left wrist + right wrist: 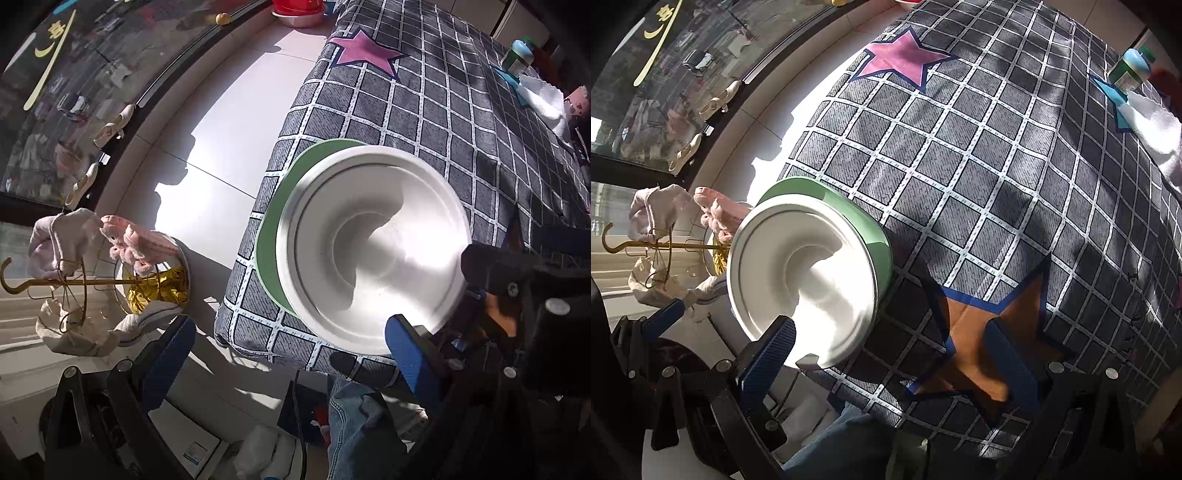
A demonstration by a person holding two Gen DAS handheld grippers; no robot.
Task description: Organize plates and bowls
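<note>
1. Checked tablecloth (979, 177): covers the table and serves as the landmark for all positions below. Most of its surface shows no other plates or bowls.

2. Dish stack: sits at the near-left corner of the tablecloth, close to the edge.
   - White plate (373, 251) lies uppermost, with a raised centre ring and a broad rim.
   - Green plate (266, 254) lies directly beneath it; only a crescent of its rim shows on the side away from the grippers.
   - Judgement: these two pieces are already nested, so that part of the task appears done.

3. Red bowl (297, 5): stands off the tablecloth, beyond its far edge on the window ledge, inside a metal basin (299, 20). Judgement: if it belongs to the set, it remains to be collected; this cannot be confirmed.

4. Left gripper (291, 354): fingers spread wide. One blue pad hangs off the tablecloth's near-left corner; the other overlaps the near rim of the white plate. Contact cannot be confirmed. Nothing is pinched.

5. Right gripper (890, 365): fingers spread wide, over the near edge of the tablecloth, just beside the stack. One pad sits at the white plate's near rim, the other over the brown star (979, 332). Nothing is pinched.

6. Bottle (1132, 68) and white cloth (1156, 122): at the far-right corner of the tablecloth, well apart from the stack, not part of the task.
</note>
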